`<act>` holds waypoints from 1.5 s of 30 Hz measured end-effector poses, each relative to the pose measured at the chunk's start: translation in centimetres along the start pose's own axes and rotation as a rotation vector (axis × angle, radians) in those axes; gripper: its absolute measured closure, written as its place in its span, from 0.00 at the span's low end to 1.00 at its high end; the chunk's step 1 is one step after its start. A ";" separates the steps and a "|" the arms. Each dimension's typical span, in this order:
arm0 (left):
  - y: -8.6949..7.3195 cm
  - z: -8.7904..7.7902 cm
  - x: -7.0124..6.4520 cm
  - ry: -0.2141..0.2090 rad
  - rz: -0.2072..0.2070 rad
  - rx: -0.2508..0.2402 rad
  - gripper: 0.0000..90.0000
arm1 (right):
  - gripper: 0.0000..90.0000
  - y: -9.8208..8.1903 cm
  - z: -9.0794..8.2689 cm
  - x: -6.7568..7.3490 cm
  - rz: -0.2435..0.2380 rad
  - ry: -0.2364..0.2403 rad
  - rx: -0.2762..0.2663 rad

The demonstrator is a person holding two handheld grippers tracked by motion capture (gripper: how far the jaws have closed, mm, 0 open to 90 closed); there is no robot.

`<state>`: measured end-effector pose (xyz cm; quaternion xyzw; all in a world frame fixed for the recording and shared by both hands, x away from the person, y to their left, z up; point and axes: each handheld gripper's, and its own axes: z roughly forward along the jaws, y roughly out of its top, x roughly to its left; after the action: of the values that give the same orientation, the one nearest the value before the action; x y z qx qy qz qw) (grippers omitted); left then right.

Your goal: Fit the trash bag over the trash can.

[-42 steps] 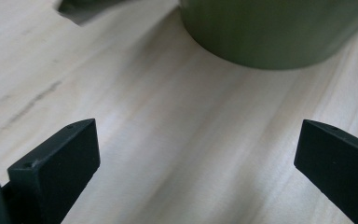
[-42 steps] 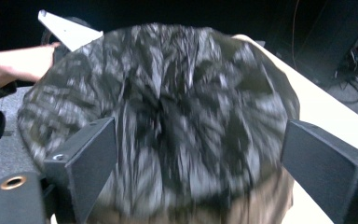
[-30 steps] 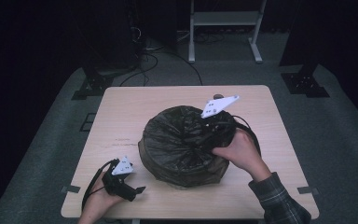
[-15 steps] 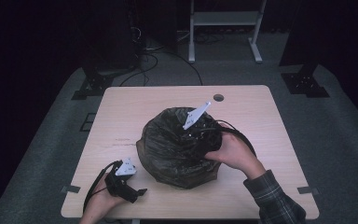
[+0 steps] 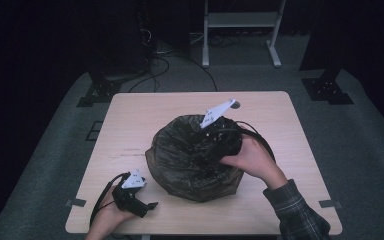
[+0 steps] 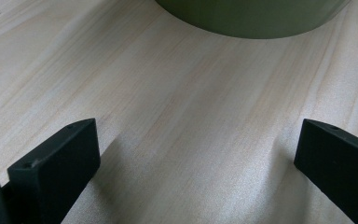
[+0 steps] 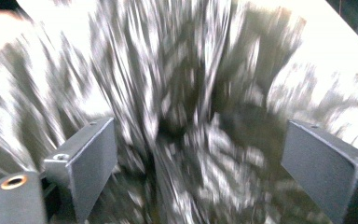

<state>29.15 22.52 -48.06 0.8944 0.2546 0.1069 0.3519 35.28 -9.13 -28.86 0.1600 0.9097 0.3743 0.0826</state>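
A dark, crinkled plastic bag [image 5: 182,160] lines a round olive-green bin [image 6: 251,18] in the middle of the wooden table [image 5: 280,115]. My right gripper [image 5: 211,152] reaches from the right down into the bag's mouth. Its jaws are open and have just widened slightly, with blurred shiny bag film [image 7: 191,93] ahead of them and nothing pinched between the fingers; the right gripper [image 7: 200,158] view shows this. My left gripper [image 5: 147,201] rests open on the table near the front left corner, left of the bin. The left gripper [image 6: 196,154] view has bare wood between its jaws.
The table edge runs close under the left hand at the front. Tape marks [image 5: 75,202] sit at the front corners. On the floor behind stand a white frame [image 5: 240,20], loose cables [image 5: 165,55] and two black stand bases [image 5: 100,90].
The right hand with its gripper moved left from the bag's right rim over its mouth and tipped down into it. The bag's folds shifted. The left gripper stayed put.
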 end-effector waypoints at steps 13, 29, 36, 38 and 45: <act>-0.5 0.0 0.1 -0.006 0.004 -0.038 0.00 | 0.11 4.4 4.1 0.1 0.068 0.005 -0.042; -0.5 0.0 0.1 -0.008 0.007 -0.038 0.00 | 0.01 4.7 10.2 0.9 0.031 -0.037 0.250; -0.5 0.0 0.1 -0.008 0.007 -0.038 0.00 | 0.00 4.8 9.6 0.9 0.048 -0.045 0.227; -0.5 0.0 0.1 -0.008 0.007 -0.038 0.00 | 0.00 5.0 8.7 1.0 0.051 -0.042 0.186; -0.5 0.0 0.1 -0.007 0.007 -0.039 0.00 | 0.00 4.8 5.2 1.3 0.035 -0.050 0.085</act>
<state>29.03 22.87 -48.37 0.8886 0.2482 0.1099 0.3698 36.59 -2.03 -29.17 0.1887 0.9195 0.3326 0.0916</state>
